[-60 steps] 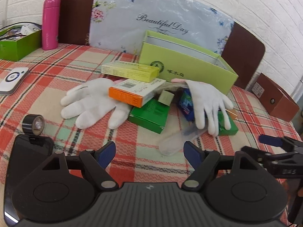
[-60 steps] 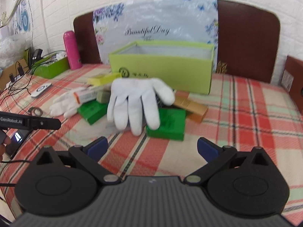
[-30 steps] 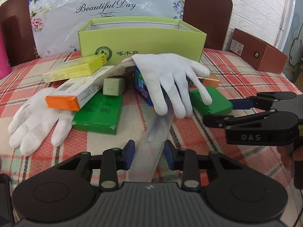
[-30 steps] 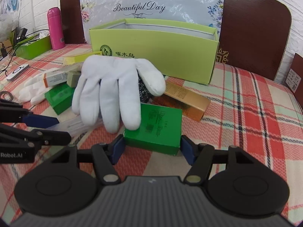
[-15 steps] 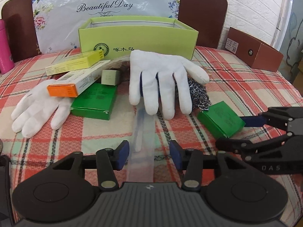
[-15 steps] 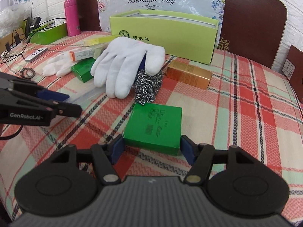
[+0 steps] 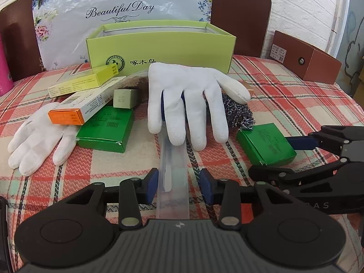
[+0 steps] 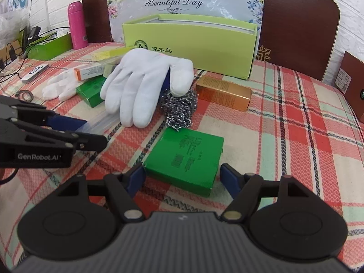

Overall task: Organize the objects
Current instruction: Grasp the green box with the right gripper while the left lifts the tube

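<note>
the left tool (image 7: 179,185) was closing around a clear plastic sleeve (image 7: 173,170), not yet pinching it. the right tool (image 8: 182,177) was opening, releasing the green box (image 8: 184,157) flat on the surface (image 8: 284,136), probably to clear it from the pile.

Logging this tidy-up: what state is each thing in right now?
Lime box: open, upright.
Clear packet: flat, between left gripper jaws, which are closing.
Green box: flat, between right gripper jaws, which are opening.
White glove: draped over steel scourer.
</note>
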